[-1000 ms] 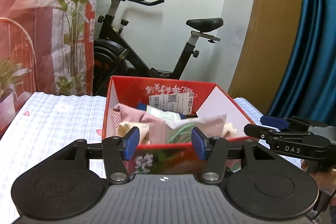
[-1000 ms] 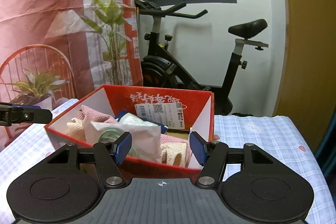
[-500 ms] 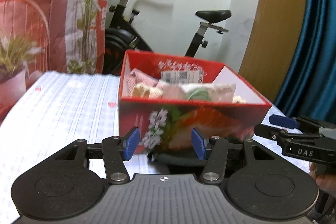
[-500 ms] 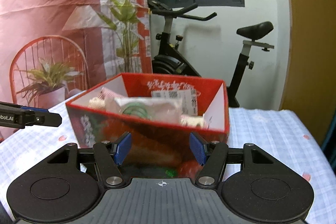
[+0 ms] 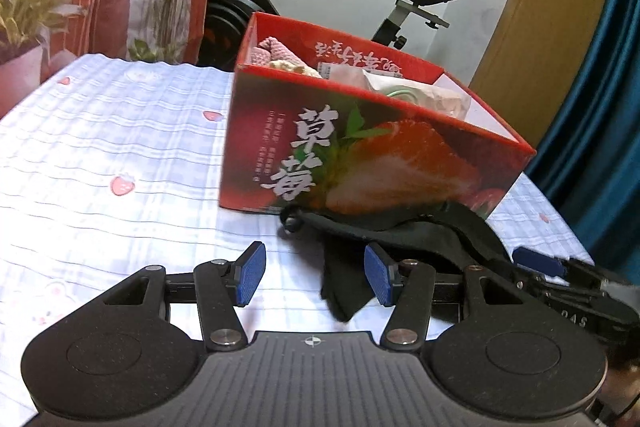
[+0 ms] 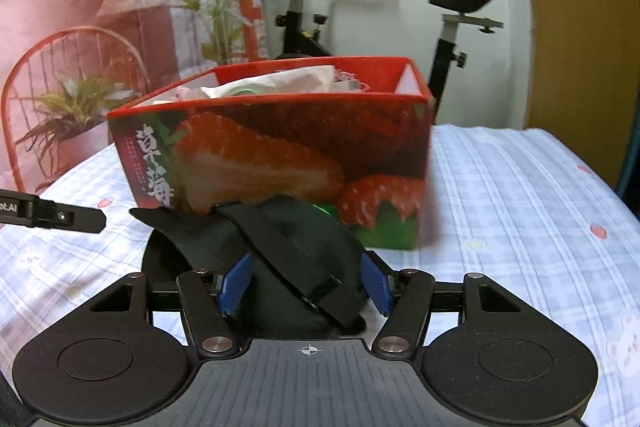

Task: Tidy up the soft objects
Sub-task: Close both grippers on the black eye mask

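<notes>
From the left wrist, the left tool hangs low over the checked sheet with its blue pads spread apart and nothing between them. Ahead stands the red box, holding pink cloth and a pale packet. A black garment lies crumpled against the box's near wall, one corner reaching just inside the left tool's right pad.

From the right wrist, the right tool has its pads wide apart on either side of the black garment, which bulges between them just in front of the box. Whether the pads touch the garment I cannot tell. The left tool's tip shows to the box's left.
</notes>
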Demonstrator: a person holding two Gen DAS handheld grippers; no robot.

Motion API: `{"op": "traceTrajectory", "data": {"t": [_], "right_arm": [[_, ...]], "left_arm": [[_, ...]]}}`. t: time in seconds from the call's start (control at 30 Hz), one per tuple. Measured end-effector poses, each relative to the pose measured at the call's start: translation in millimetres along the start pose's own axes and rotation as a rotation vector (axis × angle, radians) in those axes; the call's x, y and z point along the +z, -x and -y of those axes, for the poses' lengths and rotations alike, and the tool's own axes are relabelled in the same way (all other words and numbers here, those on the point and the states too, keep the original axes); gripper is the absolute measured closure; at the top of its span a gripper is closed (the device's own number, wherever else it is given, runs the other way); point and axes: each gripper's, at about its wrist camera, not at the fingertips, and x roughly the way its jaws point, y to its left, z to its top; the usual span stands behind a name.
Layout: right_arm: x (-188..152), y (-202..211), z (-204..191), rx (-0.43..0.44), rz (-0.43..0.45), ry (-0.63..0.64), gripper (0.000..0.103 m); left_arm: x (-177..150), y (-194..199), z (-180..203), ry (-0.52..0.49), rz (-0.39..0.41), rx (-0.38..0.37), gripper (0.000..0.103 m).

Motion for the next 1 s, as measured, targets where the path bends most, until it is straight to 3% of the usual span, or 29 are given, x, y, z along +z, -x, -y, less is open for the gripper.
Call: {"op": "traceTrajectory", "data": {"t": [0.27,0.4,0.7,0.73,0.77,0.83,0.93,1.0], "right_arm": [[-6,-5,30,-0.033,-0.036,-0.123,0.042],[-11,-15,28,-0.017,-0.078,-0.105,0.047],[-13,-18,31,-0.005,-0.080,-0.118,0.047],[-13,-19,31,-0.004,-0.081,-0.119,0.047],[-13,-19,31,-0.003,-0.082,-0.121,0.047],[-14,-19,31,-0.003,-0.083,-0.122,0.047],[-15,-18,31,-0.002,-0.081,-0.119,0.047],[-15,-18,31,-0.001,-0.079,-0.119,0.047]], "left_arm": [[16,-28,-1,0.081,-0.010,-0.023,0.040],[21,-46,-11,0.195,-0.044,-0.101,0.040],[21,-74,-10,0.237,-0.078,-0.053,0.041],[21,-75,-10,0.233,-0.081,-0.050,0.043],[20,-74,-8,0.222,-0.083,-0.040,0.056],[19,-74,-2,0.173,-0.095,-0.010,0.070],[16,-66,1,0.134,-0.066,0.000,0.083],[14,-57,4,0.109,-0.044,0.012,0.086]]}}
